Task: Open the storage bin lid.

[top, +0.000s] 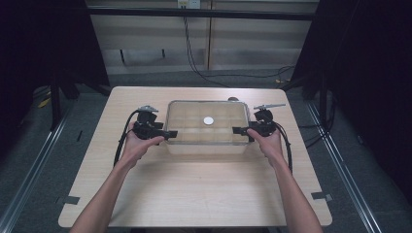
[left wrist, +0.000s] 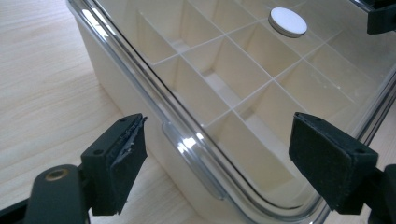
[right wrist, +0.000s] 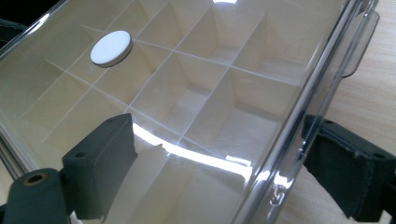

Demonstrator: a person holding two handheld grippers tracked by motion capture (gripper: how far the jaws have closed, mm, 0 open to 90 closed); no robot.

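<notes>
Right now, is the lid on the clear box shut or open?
Shut. The clear lid lies flat over the divided box, its edge along the box's rim in both gripper views. The white disc sits on top.

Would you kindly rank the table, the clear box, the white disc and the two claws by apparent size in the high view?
1. Table, by far the largest.
2. Clear box with its compartments.
3. Left claw and right claw: these look alike, so no ranking between them.
4. White disc on the lid, the smallest.

One clear divided box (top: 206, 127), one white disc (top: 208, 120), two grippers, one table (top: 194, 189)
</notes>
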